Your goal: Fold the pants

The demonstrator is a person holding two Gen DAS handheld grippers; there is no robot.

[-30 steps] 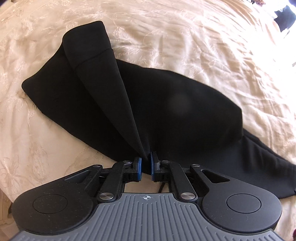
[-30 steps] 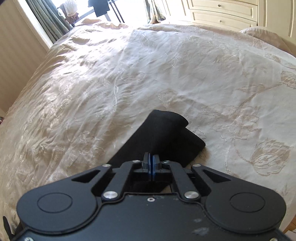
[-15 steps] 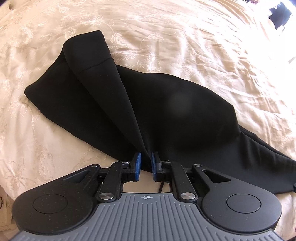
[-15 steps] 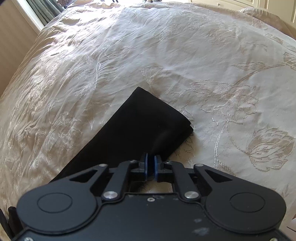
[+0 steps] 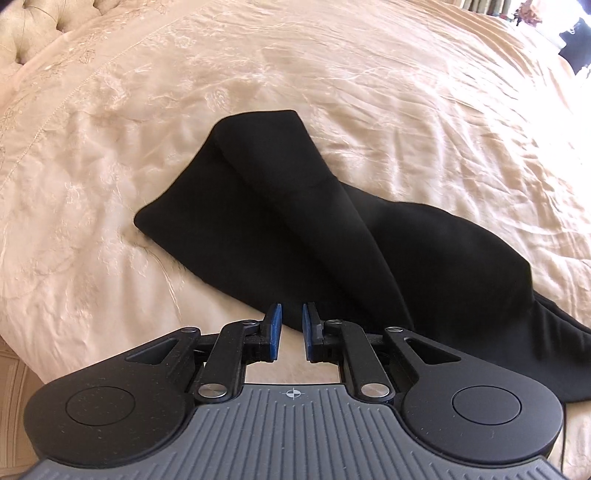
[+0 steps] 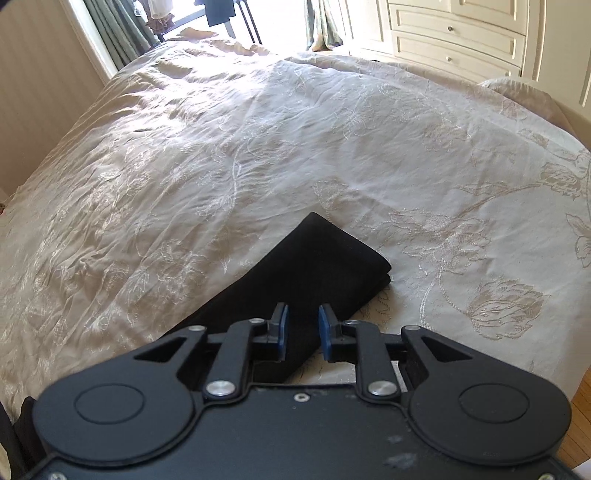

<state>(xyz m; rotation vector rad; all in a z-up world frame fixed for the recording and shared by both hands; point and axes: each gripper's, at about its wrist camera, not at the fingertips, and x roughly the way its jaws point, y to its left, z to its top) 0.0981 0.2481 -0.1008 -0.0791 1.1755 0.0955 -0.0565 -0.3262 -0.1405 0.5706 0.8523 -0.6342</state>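
Note:
Black pants [image 5: 295, 221] lie on the cream embroidered bed cover [image 5: 147, 110], one part folded over the rest in a long ridge. In the left wrist view my left gripper [image 5: 291, 314] hovers over their near edge; its blue pads stand a little apart and hold nothing. In the right wrist view the folded leg end of the pants [image 6: 317, 266] lies flat on the bed cover [image 6: 258, 147]. My right gripper [image 6: 303, 314] is just above it. Its jaws are opening, and the cloth shows below the gap without touching the pads.
A tufted headboard [image 5: 48, 22] stands at the far left of the bed. Cream drawers [image 6: 454, 37] and green curtains [image 6: 122, 29] by a bright window lie beyond the bed. Wooden floor [image 6: 580, 424] shows past the bed's right edge.
The left gripper let go of the fold it pinched and pulled back and up. The right gripper went from shut on the leg end to open and rose slightly; that end now lies flat.

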